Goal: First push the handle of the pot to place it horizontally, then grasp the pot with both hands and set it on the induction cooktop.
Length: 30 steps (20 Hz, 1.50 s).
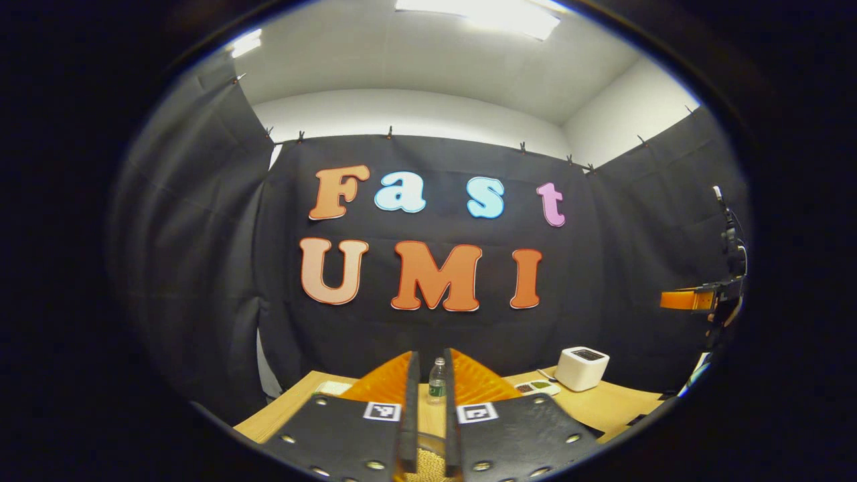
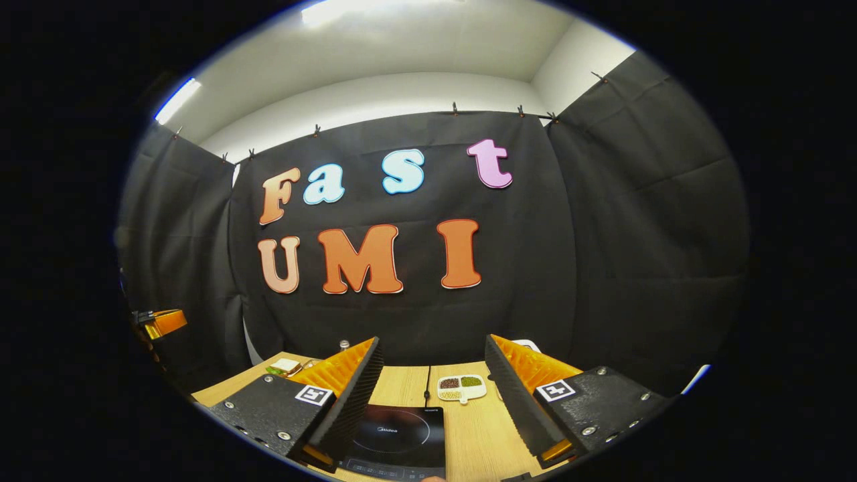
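The black induction cooktop (image 2: 398,435) lies on the wooden table (image 2: 482,435), low between the fingers of my right gripper (image 2: 432,341), which stands wide open and holds nothing. My left gripper (image 1: 432,355) is raised over the table, its fingers drawn together to a narrow slit with nothing in it. Low in that slit show a curved grey rim and a speckled yellowish patch (image 1: 424,463); I cannot tell what they are. The right gripper's orange finger (image 1: 689,298) shows far right in the left gripper view. The left gripper's orange finger (image 2: 163,323) shows far left in the right gripper view.
A clear water bottle (image 1: 437,380) stands at the back of the table. A white boxy appliance (image 1: 581,367) sits back right, with a small divided dish of beans (image 2: 460,387) near it. A small sandwich-like item (image 2: 286,366) lies at the back left.
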{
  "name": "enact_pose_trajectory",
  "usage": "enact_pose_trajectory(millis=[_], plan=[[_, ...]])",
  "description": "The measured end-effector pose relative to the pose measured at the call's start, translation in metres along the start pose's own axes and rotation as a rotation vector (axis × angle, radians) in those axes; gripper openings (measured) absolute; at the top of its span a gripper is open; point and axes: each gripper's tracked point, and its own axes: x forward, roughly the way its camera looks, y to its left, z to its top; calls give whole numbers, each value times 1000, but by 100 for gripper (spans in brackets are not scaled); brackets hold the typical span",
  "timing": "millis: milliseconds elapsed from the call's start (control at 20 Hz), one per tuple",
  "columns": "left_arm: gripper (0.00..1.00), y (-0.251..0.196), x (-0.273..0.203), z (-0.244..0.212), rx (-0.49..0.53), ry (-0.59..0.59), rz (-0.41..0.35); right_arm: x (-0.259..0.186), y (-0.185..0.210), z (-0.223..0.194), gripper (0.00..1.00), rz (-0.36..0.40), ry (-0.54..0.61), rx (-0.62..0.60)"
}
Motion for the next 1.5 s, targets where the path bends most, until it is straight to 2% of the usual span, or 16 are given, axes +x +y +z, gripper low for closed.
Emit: enact_pose_trajectory(millis=[50, 150, 400, 600, 850, 1050, 1100, 1200, 1250, 1500], plan=[[5, -1, 0, -6, 0, 14, -9, 1, 0, -1, 95, -5, -1, -3], [3, 3, -2, -28, 10, 66, -5, 1, 0, -3, 95, -4, -1, -7], [2, -13, -7, -86, -29, 207, -94, 1, 2, -2, 95, -1, 0, -15], [3, -11, -15, -129, 11, 297, -92, 1, 3, -3, 95, -4, 4, -17], [2, -11, -37, -194, 2, 469, -102, 3, 12, -6, 95, 9, 9, -13], [2, -3, -62, -240, 41, 593, -88, 5, 20, -13, 95, 23, 28, -31], [2, -2, -69, -248, 42, 622, -90, 6, 21, -14, 100, 28, 30, -31], [2, 1, -84, -265, 42, 673, -86, 8, 25, -12, 100, 34, 26, -24], [2, 1, -91, -276, 44, 701, -87, 10, 26, -14, 95, 35, 25, -19], [3, 2, -117, -321, 27, 818, -87, 14, 34, -22, 95, 55, 43, -8]])
